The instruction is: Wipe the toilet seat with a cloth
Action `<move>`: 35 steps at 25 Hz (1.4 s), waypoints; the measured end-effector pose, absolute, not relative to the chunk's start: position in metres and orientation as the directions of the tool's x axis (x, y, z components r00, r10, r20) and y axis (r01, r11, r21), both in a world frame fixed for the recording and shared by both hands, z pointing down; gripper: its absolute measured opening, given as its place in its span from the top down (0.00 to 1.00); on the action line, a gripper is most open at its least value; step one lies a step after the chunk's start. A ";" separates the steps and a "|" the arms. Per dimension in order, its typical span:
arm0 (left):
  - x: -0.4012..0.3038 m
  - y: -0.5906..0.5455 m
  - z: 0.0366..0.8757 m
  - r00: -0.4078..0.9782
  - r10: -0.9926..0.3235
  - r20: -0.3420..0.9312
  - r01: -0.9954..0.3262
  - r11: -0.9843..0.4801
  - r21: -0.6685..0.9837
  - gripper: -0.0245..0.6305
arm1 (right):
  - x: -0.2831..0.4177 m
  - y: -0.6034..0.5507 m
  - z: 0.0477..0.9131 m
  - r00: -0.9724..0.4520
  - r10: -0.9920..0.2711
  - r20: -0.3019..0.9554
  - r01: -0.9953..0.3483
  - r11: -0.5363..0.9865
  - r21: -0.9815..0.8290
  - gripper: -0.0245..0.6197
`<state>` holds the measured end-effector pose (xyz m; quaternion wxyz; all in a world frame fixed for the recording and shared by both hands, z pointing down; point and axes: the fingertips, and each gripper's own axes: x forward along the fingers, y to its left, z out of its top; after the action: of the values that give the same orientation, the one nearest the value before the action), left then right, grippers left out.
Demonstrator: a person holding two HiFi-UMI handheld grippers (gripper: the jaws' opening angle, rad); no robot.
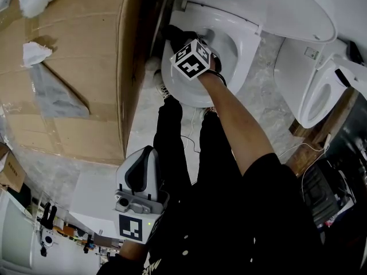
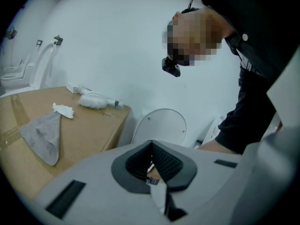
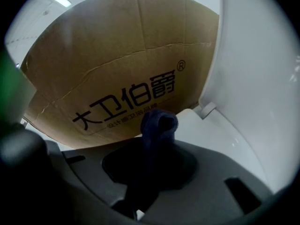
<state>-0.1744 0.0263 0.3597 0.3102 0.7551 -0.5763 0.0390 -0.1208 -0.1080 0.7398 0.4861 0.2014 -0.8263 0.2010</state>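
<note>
The cloth (image 3: 159, 123), dark blue and soft, is bunched into a thick roll. Its long axis runs along the jaws of the right gripper (image 3: 155, 146), which clamp it, and its folded end points at the printed cardboard box (image 3: 117, 74). At the head view's upper centre it sits at the glossy white toilet seat (image 1: 245, 39). Below is grey marbled floor (image 1: 269, 102). The left gripper (image 2: 151, 146), lower left, has its jaws together and holds nothing.

Cardboard box (image 1: 86, 44), grey rag (image 1: 54, 94) on it, second toilet (image 1: 316, 91)
</note>
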 end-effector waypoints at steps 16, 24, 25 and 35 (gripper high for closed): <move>-0.172 0.025 0.361 0.347 -0.838 0.422 -0.893 -0.157 0.421 0.95 | -0.100 -0.159 0.733 -0.440 -0.257 0.860 -0.754 0.626 -0.199 0.83; -0.168 0.021 0.361 0.351 -0.837 0.419 -0.889 -0.159 0.429 0.95 | -0.082 -0.176 0.726 -0.424 -0.340 0.839 -0.833 0.511 -0.214 0.83; -0.167 0.021 0.360 0.353 -0.837 0.418 -0.888 -0.161 0.430 0.95 | -0.078 -0.178 0.726 -0.418 -0.354 0.837 -0.845 0.490 -0.215 0.83; -0.163 0.018 0.360 0.357 -0.835 0.419 -0.888 -0.164 0.430 0.95 | -0.045 -0.190 0.722 -0.385 -0.446 0.808 -0.916 0.290 -0.276 0.83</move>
<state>-0.1630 0.0181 0.3601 0.3138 0.7616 -0.5654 0.0423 -0.0453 -0.1901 0.7223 0.3105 0.4596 -0.7408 0.3790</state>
